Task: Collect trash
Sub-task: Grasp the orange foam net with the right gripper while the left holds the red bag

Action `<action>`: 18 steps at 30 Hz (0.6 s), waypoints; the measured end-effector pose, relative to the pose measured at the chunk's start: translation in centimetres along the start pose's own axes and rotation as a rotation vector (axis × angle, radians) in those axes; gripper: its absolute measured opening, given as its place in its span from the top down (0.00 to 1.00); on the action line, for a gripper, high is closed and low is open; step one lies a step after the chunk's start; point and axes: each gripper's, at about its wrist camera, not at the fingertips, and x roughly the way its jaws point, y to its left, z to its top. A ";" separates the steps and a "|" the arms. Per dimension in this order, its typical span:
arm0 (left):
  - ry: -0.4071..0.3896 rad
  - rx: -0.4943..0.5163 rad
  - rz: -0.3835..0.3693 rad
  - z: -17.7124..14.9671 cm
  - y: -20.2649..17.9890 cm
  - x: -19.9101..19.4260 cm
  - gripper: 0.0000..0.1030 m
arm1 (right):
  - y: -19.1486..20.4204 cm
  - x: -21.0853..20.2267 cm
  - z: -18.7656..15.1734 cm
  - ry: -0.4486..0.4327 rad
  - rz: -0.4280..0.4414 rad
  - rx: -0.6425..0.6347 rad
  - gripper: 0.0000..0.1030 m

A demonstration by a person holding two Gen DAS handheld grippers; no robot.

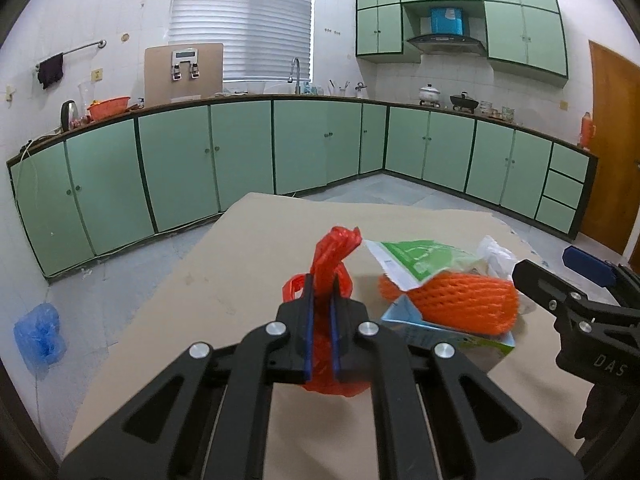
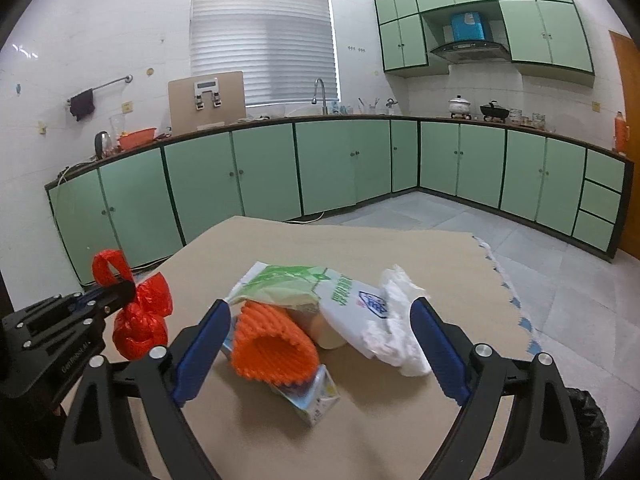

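Observation:
My left gripper (image 1: 321,280) is shut on a red plastic bag (image 1: 334,248), held just above the table; it also shows at the left of the right wrist view (image 2: 140,320). A trash pile lies on the table: an orange foam net (image 2: 272,344), a green-and-white wrapper (image 2: 320,284), crumpled white plastic (image 2: 396,320), a small carton (image 2: 312,396). My right gripper (image 2: 320,332) is open, its jaws wide on either side of the pile. The pile shows right of the bag in the left wrist view (image 1: 452,300).
The table is covered with brown cardboard (image 2: 360,248). Green kitchen cabinets (image 2: 340,164) line the far walls. A blue bag (image 1: 38,336) lies on the floor at left. A wooden door (image 1: 612,140) stands at right.

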 end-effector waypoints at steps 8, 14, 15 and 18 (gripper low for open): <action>0.009 -0.005 0.005 -0.4 1.2 0.5 0.97 | 0.6 1.9 -0.4 0.038 0.003 -0.006 0.15; 0.013 -0.005 0.000 -0.9 1.3 0.5 0.97 | 1.0 3.9 -0.9 0.109 0.055 -0.012 0.42; 0.013 -0.011 -0.001 -1.0 1.4 0.5 0.97 | 1.0 4.1 -1.0 0.122 0.069 -0.017 0.55; 0.012 -0.018 -0.002 -1.0 1.5 0.3 0.97 | 1.3 4.0 -1.4 0.137 0.107 -0.038 0.82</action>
